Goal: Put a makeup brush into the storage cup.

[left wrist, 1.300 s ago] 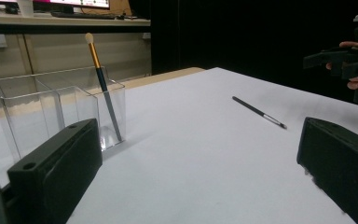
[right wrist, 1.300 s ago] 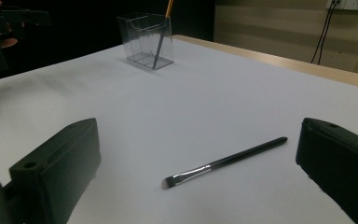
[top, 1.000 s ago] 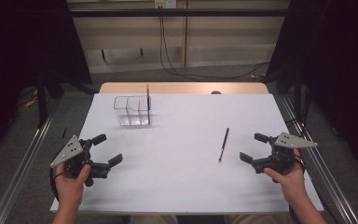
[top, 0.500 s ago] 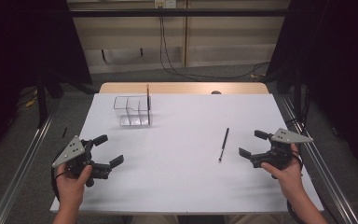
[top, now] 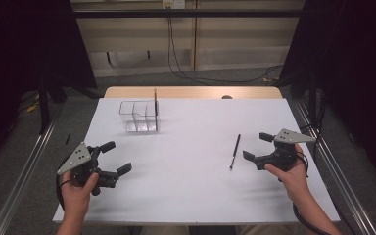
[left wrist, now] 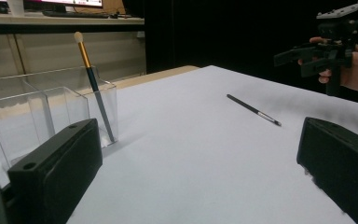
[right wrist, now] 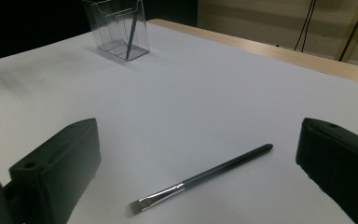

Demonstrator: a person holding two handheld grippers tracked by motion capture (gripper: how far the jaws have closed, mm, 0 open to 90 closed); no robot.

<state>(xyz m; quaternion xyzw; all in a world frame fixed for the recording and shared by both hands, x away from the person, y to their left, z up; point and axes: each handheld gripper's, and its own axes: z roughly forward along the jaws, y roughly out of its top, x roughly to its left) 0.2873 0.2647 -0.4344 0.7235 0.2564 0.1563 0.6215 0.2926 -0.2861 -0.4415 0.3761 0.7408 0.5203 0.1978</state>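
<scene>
Brush (top: 234,152) lies flat on the worktop (top: 191,191), just left of the right gripper (top: 257,147), long axis running near-to-far. Right gripper is spread wide and way nearer; left gripper (top: 116,157) is spread too, well apart.

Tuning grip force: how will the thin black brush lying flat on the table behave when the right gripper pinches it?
The brush looks thin, straight and rigid, so probably stiff and light. Its handle seems round and glossy, so it may roll or slip on the white table. The right gripper, jaws open, would pinch very low.
</scene>
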